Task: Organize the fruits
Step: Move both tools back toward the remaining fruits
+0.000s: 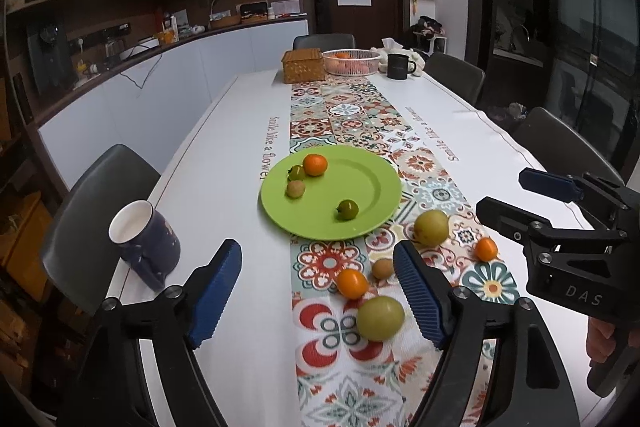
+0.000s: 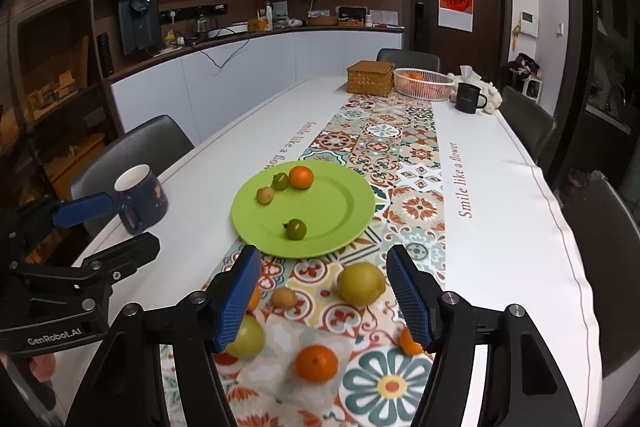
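Note:
A green plate (image 1: 372,187) (image 2: 340,203) sits on the patterned runner and holds an orange (image 1: 315,164), two green tomatoes (image 1: 347,209) and a small brownish fruit (image 1: 295,189). Loose fruit lies on the runner nearer me: a yellow-green pear (image 1: 431,227) (image 2: 361,283), a green apple (image 1: 380,317) (image 2: 248,338), an orange (image 1: 352,283) (image 2: 317,363), a small orange (image 1: 486,249) and a small brown fruit (image 1: 382,268) (image 2: 284,297). My left gripper (image 1: 318,297) is open and empty above the loose fruit. My right gripper (image 2: 324,301) is open and empty, over the pear and brown fruit.
A dark blue mug (image 1: 146,243) (image 2: 140,197) stands at the table's left edge. At the far end are a wicker box (image 1: 303,65), a white basket (image 1: 351,61) with oranges and a black mug (image 1: 398,65). Chairs surround the table.

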Action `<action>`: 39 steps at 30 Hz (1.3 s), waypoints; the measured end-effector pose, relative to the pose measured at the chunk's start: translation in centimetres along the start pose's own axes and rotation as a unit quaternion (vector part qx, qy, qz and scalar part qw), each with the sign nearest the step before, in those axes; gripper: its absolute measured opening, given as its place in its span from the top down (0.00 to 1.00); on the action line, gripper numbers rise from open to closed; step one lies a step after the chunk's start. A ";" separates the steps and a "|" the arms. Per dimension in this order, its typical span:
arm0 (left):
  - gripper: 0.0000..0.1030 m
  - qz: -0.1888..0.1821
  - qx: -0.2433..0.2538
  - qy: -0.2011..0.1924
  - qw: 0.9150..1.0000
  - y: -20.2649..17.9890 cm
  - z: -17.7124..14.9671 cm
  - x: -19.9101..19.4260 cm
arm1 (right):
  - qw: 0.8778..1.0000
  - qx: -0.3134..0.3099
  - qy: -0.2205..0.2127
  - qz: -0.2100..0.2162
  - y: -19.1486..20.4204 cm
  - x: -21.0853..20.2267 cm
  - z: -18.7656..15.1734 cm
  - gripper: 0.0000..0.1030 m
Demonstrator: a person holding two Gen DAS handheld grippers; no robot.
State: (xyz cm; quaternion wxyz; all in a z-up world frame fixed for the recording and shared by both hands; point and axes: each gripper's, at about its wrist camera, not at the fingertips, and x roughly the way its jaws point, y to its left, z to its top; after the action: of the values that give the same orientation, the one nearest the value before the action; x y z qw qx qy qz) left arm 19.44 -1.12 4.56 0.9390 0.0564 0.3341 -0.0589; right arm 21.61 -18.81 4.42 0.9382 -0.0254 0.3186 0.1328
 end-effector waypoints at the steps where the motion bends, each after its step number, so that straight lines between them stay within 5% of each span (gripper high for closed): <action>1: 0.23 -0.003 0.001 0.001 1.000 -0.2 -0.3 -0.2 | 1.000 0.001 -0.002 -0.001 0.0 -0.3 -0.3 0.33; 19: 0.16 -0.024 0.051 0.007 0.998 -3.2 -4.9 -0.2 | 0.999 -0.025 0.025 0.009 0.5 -1.7 -5.8 0.32; 39: 0.15 -0.057 0.103 0.050 0.992 -4.5 -7.5 6.5 | 0.992 -0.056 0.110 0.023 0.1 4.7 -9.6 0.32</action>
State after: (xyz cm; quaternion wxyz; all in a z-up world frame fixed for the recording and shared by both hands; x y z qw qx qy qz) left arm 19.13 -4.92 -5.58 0.9053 0.1363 0.3759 -0.1433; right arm 19.50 -18.87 -6.04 0.8912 -0.0853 0.4123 0.1685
